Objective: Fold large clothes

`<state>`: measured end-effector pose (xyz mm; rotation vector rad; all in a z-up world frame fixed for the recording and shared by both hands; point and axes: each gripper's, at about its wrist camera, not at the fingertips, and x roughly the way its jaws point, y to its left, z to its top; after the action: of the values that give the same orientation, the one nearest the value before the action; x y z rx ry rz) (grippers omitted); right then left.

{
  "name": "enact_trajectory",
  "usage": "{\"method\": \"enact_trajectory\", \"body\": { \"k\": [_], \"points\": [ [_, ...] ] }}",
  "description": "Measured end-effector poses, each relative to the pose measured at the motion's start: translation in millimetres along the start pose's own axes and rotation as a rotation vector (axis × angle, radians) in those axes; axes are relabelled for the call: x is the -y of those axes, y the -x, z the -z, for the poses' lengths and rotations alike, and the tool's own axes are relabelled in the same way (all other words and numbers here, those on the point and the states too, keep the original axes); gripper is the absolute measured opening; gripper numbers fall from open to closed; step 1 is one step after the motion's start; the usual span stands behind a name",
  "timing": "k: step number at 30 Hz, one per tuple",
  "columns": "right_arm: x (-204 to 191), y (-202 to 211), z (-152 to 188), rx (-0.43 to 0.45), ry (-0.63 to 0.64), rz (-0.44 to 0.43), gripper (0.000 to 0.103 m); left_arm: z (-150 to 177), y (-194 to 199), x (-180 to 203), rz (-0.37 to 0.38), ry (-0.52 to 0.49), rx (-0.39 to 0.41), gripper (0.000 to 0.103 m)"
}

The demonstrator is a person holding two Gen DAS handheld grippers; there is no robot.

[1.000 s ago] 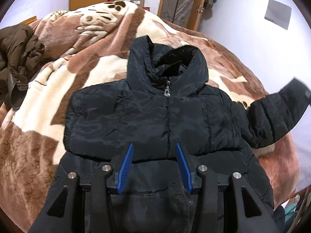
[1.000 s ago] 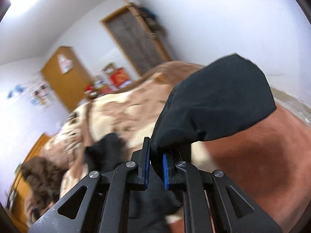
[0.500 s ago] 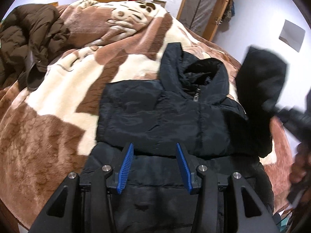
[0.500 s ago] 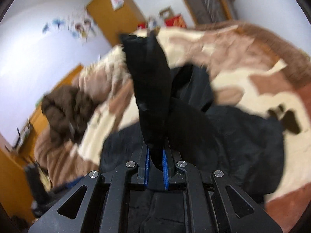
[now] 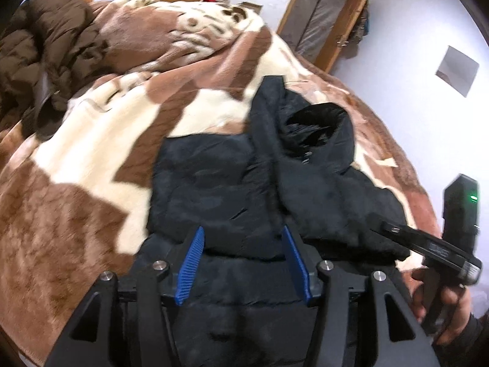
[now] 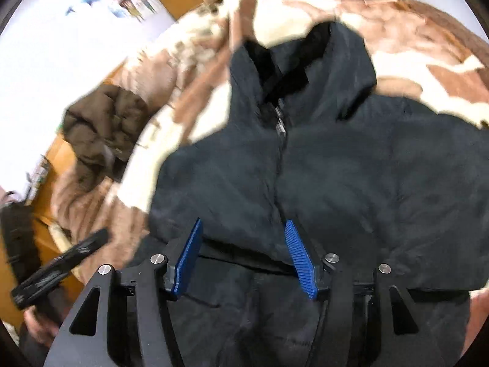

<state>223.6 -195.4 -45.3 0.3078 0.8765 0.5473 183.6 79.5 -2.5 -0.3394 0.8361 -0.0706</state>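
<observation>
While both sleeves look folded in over the chest of the black hooded puffer jacket, which lies face up on the brown-and-cream blanket with its hood at the far end and its hem nearest the cameras, the step in hand is probably bringing the lower body up over the chest. The left gripper hovers above the hem with its jaws wide and empty; the right gripper is likewise spread wide over the jacket's middle, gripping nothing. To do this well, each gripper should pinch a hem corner through every padded layer, lift evenly, and lay the fold straight so the tucked sleeves do not slide out; puffy fabric springs back, so pressing it flat afterwards would help. Only the left view shows the jacket's right edge against the blanket and the person's right hand; only the right view shows the zipper pull clearly. A brown coat lies heaped at the far left.
</observation>
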Motion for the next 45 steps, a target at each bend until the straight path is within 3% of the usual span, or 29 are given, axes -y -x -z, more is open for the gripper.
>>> {"method": "enact_trajectory", "body": {
  "k": [3,6,9,11,12,13,15,20,23,26,28,30,32,34,36,38,41,45],
  "points": [
    [6.8,38.8,-6.2,0.109,0.012,0.041,0.057,-12.1,-9.1,24.9,0.041,-0.043,0.009,0.057],
    [42.8,65.7,-11.8,0.181,-0.015,0.181,0.057,-21.9,-27.8,55.5,0.077,-0.102,0.013,0.057],
    [92.7,68.5,-15.5,0.174,-0.093,0.325,0.056,-27.3,-54.7,79.7,0.11,-0.147,0.004,0.056],
    [111.2,58.2,-15.0,0.142,-0.112,0.362,0.035,-25.5,-79.3,88.3,0.083,-0.168,-0.022,0.056],
    [115.8,48.6,-14.2,0.112,-0.107,0.383,0.034,-23.3,-96.2,88.8,0.067,-0.176,-0.049,0.053],
    [121.8,32.3,-10.8,0.071,-0.101,0.4,0.034,-19.7,-110.8,87.4,0.036,-0.178,-0.079,0.043],
    [127.8,6.8,-6.1,0.015,-0.086,0.4,0.033,-10.0,-139.3,79.4,-0.03,-0.181,-0.142,0.035],
    [127.5,-28.7,1.0,-0.029,-0.022,0.449,0.033,3.1,-152.3,79.8,-0.07,-0.245,-0.125,0.034],
    [130.6,-20.1,-5.3,-0.064,-0.035,0.438,0.033,2.8,-151.3,79.7,-0.078,-0.242,-0.137,0.034],
    [122.2,14.7,-14.8,0.023,-0.036,0.427,0.033,-9.3,-133.3,74.8,-0.049,-0.192,-0.149,0.034],
    [119.0,31.7,-28.3,0.09,-0.04,0.423,0.033,-20.4,-118.4,75.3,-0.021,-0.184,-0.108,0.034],
    [121.8,28.7,-42.4,0.095,-0.051,0.416,0.033,-34.0,-115.5,78.8,-0.024,-0.19,-0.074,0.034],
    [127.1,12.1,-52.6,0.066,-0.048,0.434,0.033,-45.4,-123.8,79.6,-0.051,-0.194,-0.061,0.034],
    [136.4,-10.8,-56.1,0.009,-0.049,0.46,0.033,-50.2,-146.7,74.8,-0.081,-0.188,-0.098,0.034],
    [143.9,-31.9,-52.0,-0.039,-0.016,0.479,0.033,-43.8,-170.2,67.5,-0.094,-0.181,-0.146,0.034],
    [147.0,-45.4,-46.3,-0.054,0.013,0.5,0.033,-35.4,-179.8,66.3,-0.1,-0.216,-0.133,0.034],
    [146.8,-50.9,-42.3,-0.06,0.012,0.522,0.032,-23.2,-184.4,69.8,-0.124,-0.254,-0.098,0.035],
    [144.7,-41.9,-48.8,-0.074,-0.017,0.525,0.032,-20.6,-183.3,71.8,-0.128,-0.257,-0.109,0.034]
  ]
}}
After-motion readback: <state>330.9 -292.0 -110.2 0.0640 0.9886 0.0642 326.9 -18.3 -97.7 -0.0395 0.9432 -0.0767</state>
